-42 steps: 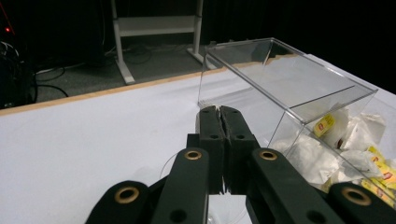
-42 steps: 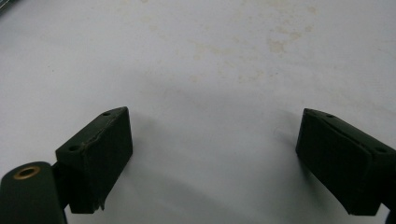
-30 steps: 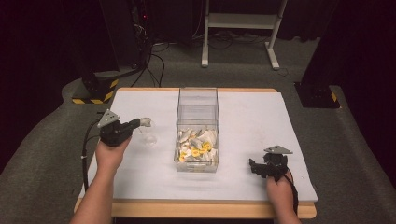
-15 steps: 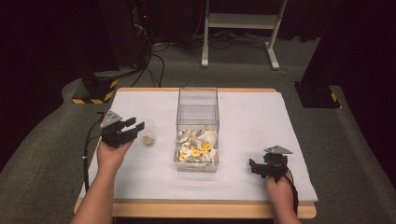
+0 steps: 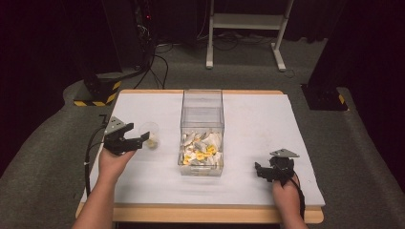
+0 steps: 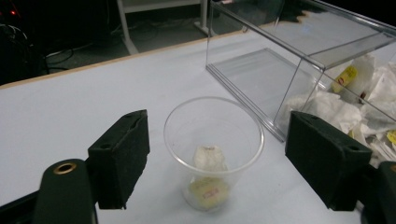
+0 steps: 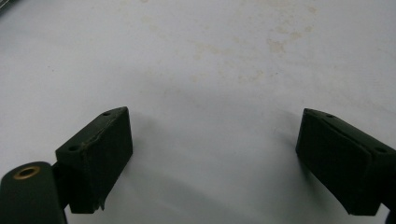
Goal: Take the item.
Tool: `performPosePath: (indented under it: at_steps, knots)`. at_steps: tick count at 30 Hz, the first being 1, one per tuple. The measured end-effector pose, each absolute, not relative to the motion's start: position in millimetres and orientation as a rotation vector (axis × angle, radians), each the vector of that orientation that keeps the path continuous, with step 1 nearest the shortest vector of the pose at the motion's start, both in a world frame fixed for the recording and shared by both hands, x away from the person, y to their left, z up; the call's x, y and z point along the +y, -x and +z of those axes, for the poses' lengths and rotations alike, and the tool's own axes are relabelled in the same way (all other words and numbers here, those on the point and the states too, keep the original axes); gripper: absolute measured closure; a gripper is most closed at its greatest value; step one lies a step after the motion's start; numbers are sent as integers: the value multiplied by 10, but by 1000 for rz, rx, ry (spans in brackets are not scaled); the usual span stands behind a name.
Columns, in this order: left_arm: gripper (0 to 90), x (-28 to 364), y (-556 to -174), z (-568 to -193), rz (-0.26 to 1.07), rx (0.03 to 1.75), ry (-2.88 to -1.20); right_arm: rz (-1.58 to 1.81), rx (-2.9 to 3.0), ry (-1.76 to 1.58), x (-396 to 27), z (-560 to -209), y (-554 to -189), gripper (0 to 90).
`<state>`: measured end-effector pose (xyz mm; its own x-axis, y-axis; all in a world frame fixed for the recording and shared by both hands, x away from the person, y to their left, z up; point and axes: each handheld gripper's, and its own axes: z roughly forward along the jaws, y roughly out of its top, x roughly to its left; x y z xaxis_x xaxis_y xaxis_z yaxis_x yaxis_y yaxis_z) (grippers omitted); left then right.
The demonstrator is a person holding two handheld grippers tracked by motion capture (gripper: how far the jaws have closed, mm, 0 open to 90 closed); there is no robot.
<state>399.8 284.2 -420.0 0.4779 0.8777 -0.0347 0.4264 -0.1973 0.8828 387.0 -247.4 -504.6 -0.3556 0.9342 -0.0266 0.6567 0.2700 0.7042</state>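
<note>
- The clear plastic cup (image 6: pixel 214 149) stands upright on the tabletop (image 5: pixel 143 186) between the spread jaws of the left hand-held gripper (image 6: pixel 217 165). Neither pad touches it, and those jaws have just been opening.
- Inside the cup lie a white crumpled sachet (image 6: pixel 209 157) and, under it, a pale yellow one (image 6: pixel 206 191). Their print is too small to read.
- In the high view the cup (image 5: pixel 149 135) is a faint glint just ahead of the left hand-held gripper (image 5: pixel 143 138) and is hard to make out.
- Beyond the cup, to the right of the left hand-held gripper, stands a clear plastic box (image 6: pixel 299 70). The frame edge cuts it off. White and yellow sachets (image 6: pixel 355 93) are heaped in its near end.
- From above, the box (image 5: pixel 202 131) lies between the two hands, well apart from the right one.
- The left hand (image 5: pixel 113 162) holds its tool low and roughly level, pointing towards the box, with the forearm coming in from the bottom edge.
- The right hand (image 5: pixel 285 191) rests near the tabletop's front right corner. The right hand-held gripper (image 7: pixel 215 163) has its jaws spread wide over bare, faintly stained white surface, with nothing between them.
- The tabletop is white with a wooden edge. Around it are grey carpet, cables, a white frame and dark surroundings.
</note>
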Motion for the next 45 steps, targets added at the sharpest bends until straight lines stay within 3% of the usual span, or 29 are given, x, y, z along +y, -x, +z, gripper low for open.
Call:
performPosePath:
  at_steps: [17,32,39,45]
  knots:
    - [174,2945,-3871,-4544,539,1209,-1750,845,2106,-1436,-2473,-5045,-3869,107]
    - [175,3010,-3744,-5047,480,1258,-1966,845,2106,-1436,-2473,-5045,-3868,108]
    - [146,2923,-3682,-5087,559,1244,-2040,845,2105,-1436,-2473,-5046,-3868,108]
    - [150,2939,-3685,-5090,550,1246,-2031,845,2104,-1438,-2472,-5046,-3866,107]
